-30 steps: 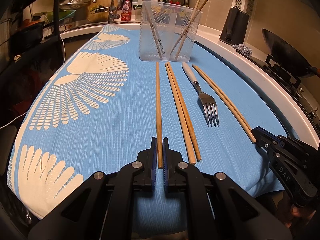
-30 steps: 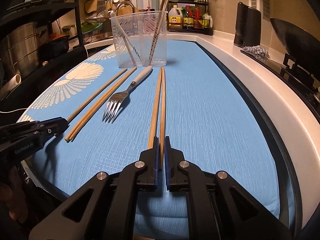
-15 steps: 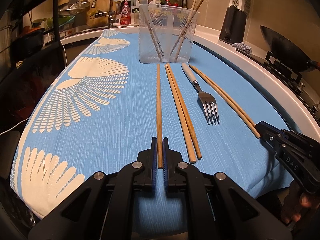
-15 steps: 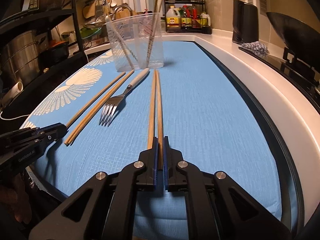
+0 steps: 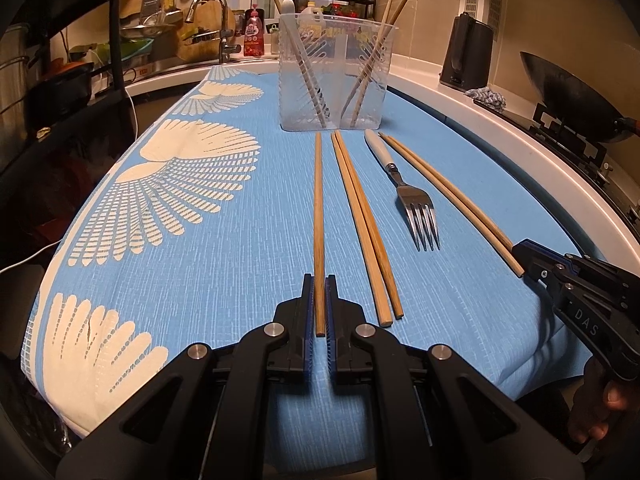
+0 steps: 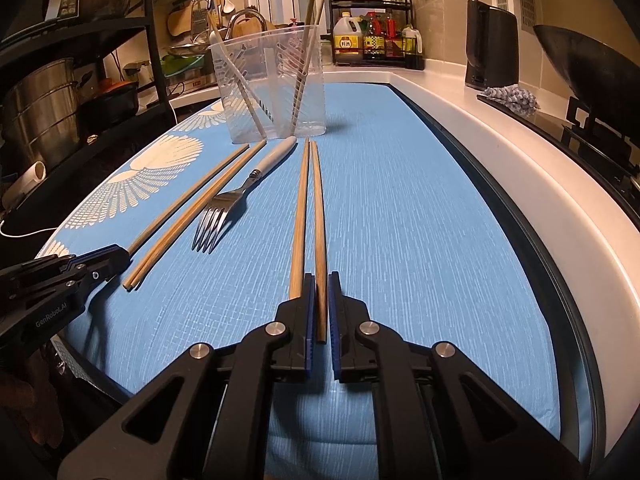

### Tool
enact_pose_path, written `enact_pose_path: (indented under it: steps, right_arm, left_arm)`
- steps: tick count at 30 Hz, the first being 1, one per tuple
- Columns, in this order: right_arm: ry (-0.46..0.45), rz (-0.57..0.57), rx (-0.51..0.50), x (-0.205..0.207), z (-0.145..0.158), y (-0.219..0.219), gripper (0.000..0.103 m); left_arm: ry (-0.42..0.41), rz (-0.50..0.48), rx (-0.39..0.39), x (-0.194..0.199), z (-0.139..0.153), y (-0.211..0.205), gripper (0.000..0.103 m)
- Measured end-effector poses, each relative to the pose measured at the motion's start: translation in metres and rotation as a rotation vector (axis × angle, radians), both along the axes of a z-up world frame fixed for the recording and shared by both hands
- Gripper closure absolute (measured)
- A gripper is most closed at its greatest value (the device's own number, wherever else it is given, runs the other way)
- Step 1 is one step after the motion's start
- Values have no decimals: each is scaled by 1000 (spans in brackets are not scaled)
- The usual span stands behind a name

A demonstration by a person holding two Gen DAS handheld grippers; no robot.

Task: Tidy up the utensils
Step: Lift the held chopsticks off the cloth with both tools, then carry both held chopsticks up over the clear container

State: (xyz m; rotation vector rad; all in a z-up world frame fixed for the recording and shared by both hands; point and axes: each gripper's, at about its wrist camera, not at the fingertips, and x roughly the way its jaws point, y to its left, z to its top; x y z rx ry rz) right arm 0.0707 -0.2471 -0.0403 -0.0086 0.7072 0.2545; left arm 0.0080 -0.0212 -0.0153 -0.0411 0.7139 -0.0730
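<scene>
Left wrist — chopstick (image 5: 319,216) pinched between left tool (image 5: 319,300) pads.

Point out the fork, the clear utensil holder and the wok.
fork (image 5: 418,204), left wrist view, on the metal head above the tines.
clear utensil holder (image 5: 338,114), left wrist view, on its front wall.
wok (image 6: 580,64), right wrist view, on its dark bowl.

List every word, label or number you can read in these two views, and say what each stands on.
"DAS": on the right gripper body.
"GenRobot.AI": on the left gripper body.
Oil jug label: too blurred to read.
Pink soap bottle label: too small to read.
</scene>
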Motion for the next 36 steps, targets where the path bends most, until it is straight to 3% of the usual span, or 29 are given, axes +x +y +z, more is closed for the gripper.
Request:
enact_pose_path:
  steps: [5,11,22,36]
  right_arm:
    - [6,-15,14,0,4,-3,98]
    - [-46,-10,10,-7,34,-4,98]
    - [-139,-15,-1,-23,91,-4,98]
    - [-216,-18,5,-19,130,-8,98]
  left_arm:
    - [0,0,0,0,0,-1,98]
    - [-11,3,-19,-1,7,3,98]
    - [-205,21,-1,-20,56,11,98]
    - [-370,32,29,-33,94,17,98]
